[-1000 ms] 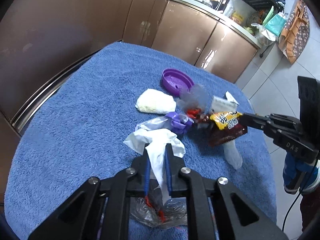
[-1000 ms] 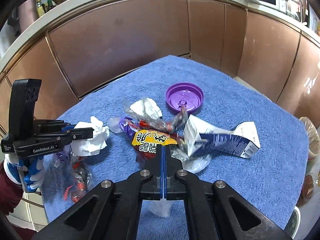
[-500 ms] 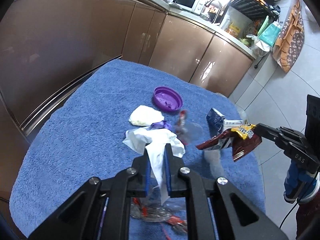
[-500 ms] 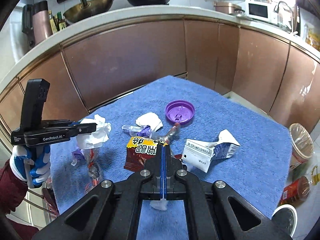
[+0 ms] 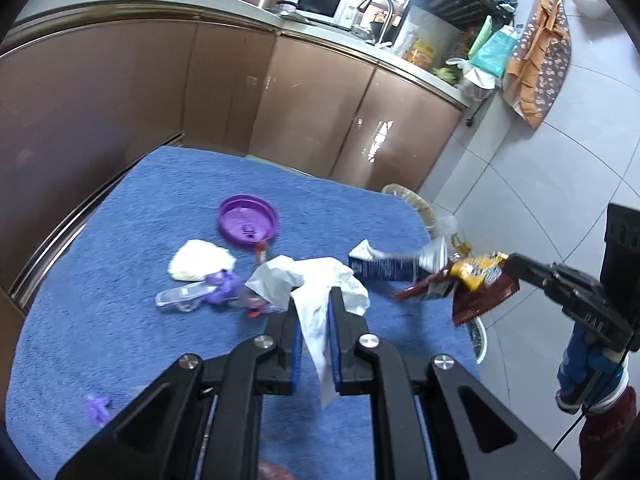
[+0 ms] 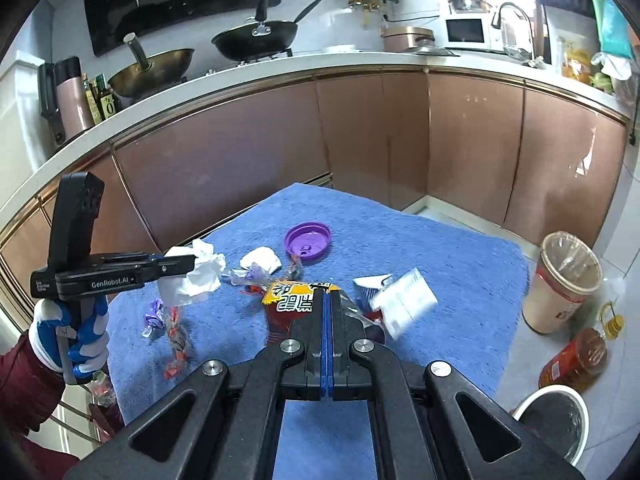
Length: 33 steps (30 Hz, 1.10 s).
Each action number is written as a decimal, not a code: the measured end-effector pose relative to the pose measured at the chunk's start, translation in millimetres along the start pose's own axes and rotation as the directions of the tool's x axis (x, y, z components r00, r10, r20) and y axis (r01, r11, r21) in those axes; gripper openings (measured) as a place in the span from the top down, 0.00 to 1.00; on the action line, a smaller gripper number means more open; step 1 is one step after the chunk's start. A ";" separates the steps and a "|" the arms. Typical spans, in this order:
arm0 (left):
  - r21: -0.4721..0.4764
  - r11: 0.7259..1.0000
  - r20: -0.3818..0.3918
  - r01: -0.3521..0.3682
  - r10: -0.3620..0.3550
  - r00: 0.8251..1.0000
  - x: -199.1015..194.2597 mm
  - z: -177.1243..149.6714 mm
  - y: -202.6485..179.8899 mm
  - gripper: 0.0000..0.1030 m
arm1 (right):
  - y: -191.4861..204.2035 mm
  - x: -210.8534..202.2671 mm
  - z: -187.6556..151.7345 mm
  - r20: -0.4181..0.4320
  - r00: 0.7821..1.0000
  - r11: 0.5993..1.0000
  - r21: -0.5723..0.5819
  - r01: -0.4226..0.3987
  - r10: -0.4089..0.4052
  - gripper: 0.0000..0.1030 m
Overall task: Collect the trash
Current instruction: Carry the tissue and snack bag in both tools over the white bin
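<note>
Step in hand: we judge that both grippers carry a piece of trash above the blue towel (image 6: 460,264), so the pick is done and the carry is in hand.
Left gripper (image 5: 316,320): its jaws are almost together and pinch the white tissue (image 5: 308,280), which spills out in front of the fingertips and hangs down between them. In the right wrist view a gloved hand (image 6: 76,336) holds this gripper over the left edge of the towel.
Left edge of the towel: a small purple wrapper (image 6: 154,312) and a red-and-clear wrapper (image 6: 176,336) lie here, not yet collected.
Middle of the towel: a white wad (image 5: 200,260), a clear and purple wrapper (image 5: 196,292) and a purple lid (image 5: 248,220) remain; the lid lies nearest the far edge.
Right gripper (image 6: 328,300): the jaws are pressed together on the yellow and dark red snack bag (image 6: 296,296). The bag hangs free of the towel.
Right side of the towel: a blue and white carton (image 6: 400,300) is blurred; we cannot tell if it lies on the towel or hangs with the bag.
Floor past the right edge: a bin with a clear liner (image 6: 568,280) and a white-rimmed bin (image 6: 556,420) stand here.
Next move: we think each gripper must go over a bin, open there, then come back for the rest.
</note>
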State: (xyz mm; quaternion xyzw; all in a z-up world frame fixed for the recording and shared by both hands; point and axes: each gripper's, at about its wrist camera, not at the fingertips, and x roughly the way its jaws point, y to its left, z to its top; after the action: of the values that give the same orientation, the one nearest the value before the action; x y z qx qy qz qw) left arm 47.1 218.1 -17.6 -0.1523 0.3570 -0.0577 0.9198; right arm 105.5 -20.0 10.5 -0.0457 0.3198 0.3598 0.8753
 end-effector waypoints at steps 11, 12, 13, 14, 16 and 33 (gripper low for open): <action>0.032 0.999 -0.015 -0.007 0.008 1.000 4.7 -2.3 -23.6 0.90 | -14.8 -8.5 -23.1 -0.002 1.000 0.999 0.041 -0.007 0.007 1.00; 0.033 0.999 -0.016 -0.007 0.008 1.000 4.9 -2.9 -23.7 0.90 | -15.2 -9.3 -23.4 0.000 1.000 0.999 0.043 -0.008 0.008 1.00; 0.035 0.999 -0.017 -0.007 0.008 1.000 5.3 -3.2 -24.8 0.90 | -15.6 -10.1 -23.5 0.003 1.000 0.999 0.044 -0.008 0.008 1.00; 0.037 0.999 -0.019 -0.006 0.007 1.000 5.9 -3.3 -26.5 0.90 | -16.6 -11.1 -23.7 0.006 1.000 0.999 0.046 -0.008 0.008 1.00; 0.043 0.999 -0.022 -0.003 0.004 1.000 7.6 -2.8 -29.0 0.90 | -19.2 -13.3 -24.4 0.013 1.000 0.999 0.051 -0.006 0.006 1.00; 0.231 0.961 -0.130 0.151 -0.124 0.984 81.9 16.5 -176.3 0.90 | -131.9 -79.4 -58.3 0.065 0.981 0.960 0.227 0.163 -0.182 1.00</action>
State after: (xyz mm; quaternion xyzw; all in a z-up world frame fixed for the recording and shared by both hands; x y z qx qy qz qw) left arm 119.2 37.4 -1.8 -0.0608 0.3878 -0.1730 0.9033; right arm 119.1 -182.9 -8.4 0.0393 0.3149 0.2459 0.9159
